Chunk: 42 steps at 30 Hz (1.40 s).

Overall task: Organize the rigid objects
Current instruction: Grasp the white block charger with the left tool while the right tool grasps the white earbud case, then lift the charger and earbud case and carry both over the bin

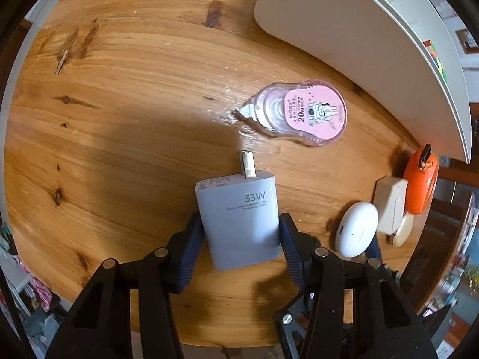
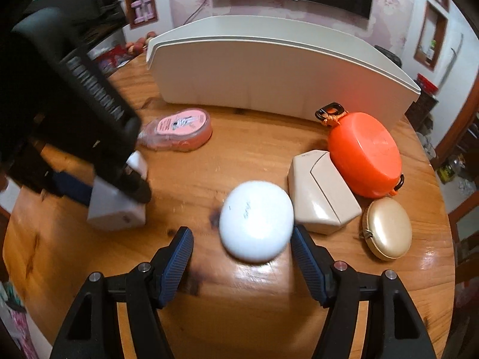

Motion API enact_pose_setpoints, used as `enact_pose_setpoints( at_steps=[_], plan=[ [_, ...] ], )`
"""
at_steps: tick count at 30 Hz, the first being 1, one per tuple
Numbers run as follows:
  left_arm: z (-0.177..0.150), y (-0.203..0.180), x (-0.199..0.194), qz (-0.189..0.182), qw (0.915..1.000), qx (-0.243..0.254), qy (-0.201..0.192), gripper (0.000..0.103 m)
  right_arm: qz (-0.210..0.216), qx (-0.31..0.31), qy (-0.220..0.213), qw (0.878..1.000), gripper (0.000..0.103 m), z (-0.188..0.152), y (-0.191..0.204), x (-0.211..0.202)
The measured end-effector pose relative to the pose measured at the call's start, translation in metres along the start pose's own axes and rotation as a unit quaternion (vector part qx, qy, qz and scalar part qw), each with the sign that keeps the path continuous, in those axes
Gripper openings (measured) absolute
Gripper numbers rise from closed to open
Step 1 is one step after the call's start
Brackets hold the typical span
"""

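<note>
Two tongs work over a round, glossy wooden desk (image 1: 125, 95) with knotted grain. The left tongs (image 1: 242, 236) have closed their ribbed blue pads on the flat sides of a white, smooth plastic 33W charger block (image 1: 239, 221), metal prongs pointing away from the camera; gripping the broad faces likely gives the steadiest hold on a slick, boxy shape. The right tongs (image 2: 241, 246) stand open around a white, rounded pebble-like plastic case (image 2: 256, 221), which lies between the pads near the desk's front edge; the right pad looks very close to it, the left pad is clearly apart, so it is not held.

Beside that case, toward the desk's right edge, sit a beige angular plastic case (image 2: 321, 199), an orange glossy round case with a black clip (image 2: 363, 155) and a gold oval compact (image 2: 387, 229), clustered together. A pink translucent correction-tape dispenser (image 1: 299, 112) lies alone nearer the long white plastic bin (image 2: 278, 71) along the far edge, probably the destination.
</note>
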<state>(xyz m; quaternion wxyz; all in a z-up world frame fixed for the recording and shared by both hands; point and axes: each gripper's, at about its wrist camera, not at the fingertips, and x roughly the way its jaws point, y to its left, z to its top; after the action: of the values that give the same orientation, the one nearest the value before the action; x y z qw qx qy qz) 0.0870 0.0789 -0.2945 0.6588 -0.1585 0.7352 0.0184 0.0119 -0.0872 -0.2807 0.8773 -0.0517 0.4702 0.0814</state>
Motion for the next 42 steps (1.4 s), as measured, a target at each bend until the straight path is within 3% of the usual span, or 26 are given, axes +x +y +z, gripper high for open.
enact_pose_setpoints(
  at_steps=[8, 12, 20, 31, 42],
  plan=[
    [0.001, -0.001, -0.007, 0.007, 0.9993, 0.037, -0.005, 0.054, -0.020, 0.030, -0.011, 0.999, 0.075, 0.012, 0.002, 0.011],
    [0.005, -0.003, -0.005, 0.009, 0.9985, 0.053, -0.007, 0.054, -0.012, 0.028, -0.017, 0.999, 0.050, 0.015, -0.001, 0.005],
    [0.006, -0.001, -0.013, 0.011, 0.9975, 0.069, -0.007, 0.053, 0.038, 0.030, 0.010, 0.999, 0.050, 0.016, -0.018, -0.001],
    [-0.001, -0.008, -0.071, -0.009, 0.9926, 0.098, -0.071, 0.053, 0.037, 0.031, -0.043, 0.998, 0.050, 0.038, -0.041, -0.053],
    [-0.005, -0.077, -0.140, -0.050, 0.9795, 0.139, -0.136, 0.053, 0.037, 0.052, -0.109, 0.992, 0.050, 0.083, -0.070, -0.096]
  ],
)
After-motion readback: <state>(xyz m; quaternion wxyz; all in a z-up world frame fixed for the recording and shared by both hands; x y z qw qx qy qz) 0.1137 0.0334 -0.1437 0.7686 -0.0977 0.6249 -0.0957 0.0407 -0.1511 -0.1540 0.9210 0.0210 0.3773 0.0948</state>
